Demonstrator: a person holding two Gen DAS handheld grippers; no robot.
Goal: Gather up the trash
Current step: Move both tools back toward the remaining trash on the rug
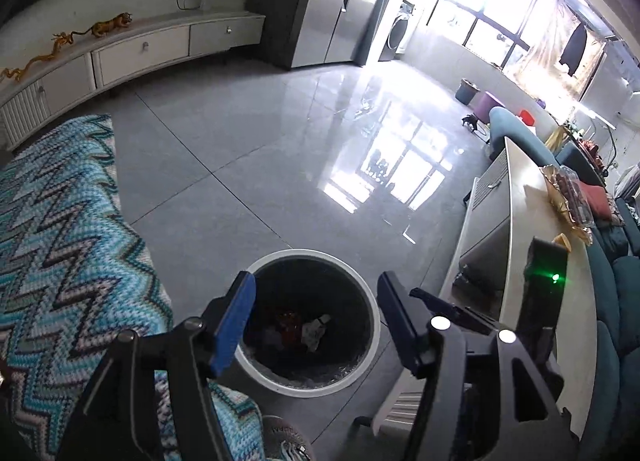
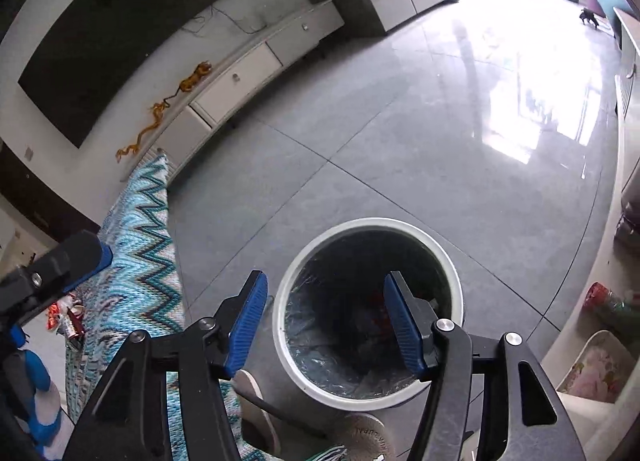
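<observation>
Crumpled wrappers (image 1: 304,331) in white-rimmed round bin (image 1: 362,373) | light, soft; pinch bunched folds | left gripper (image 1: 316,321), right gripper (image 2: 326,325) released, empty

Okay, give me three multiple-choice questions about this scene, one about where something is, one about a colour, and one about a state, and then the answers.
1. Where does the trash bin stand?
A. On the grey tiled floor beside the zigzag blanket
B. On the long white cabinet
C. On the sofa

2. What colour are the pads on the right hand-held gripper?
A. Red
B. Blue
C. Yellow

3. What state is the left hand-held gripper in?
A. Shut on a bottle
B. Shut on a wrapper
C. Open, nothing between its fingers

Answers:
1 A: the bin sits on the floor next to the blanket.
2 B: both pads show blue.
3 C: its fingers stand apart over the bin, with trash already lying inside.
</observation>
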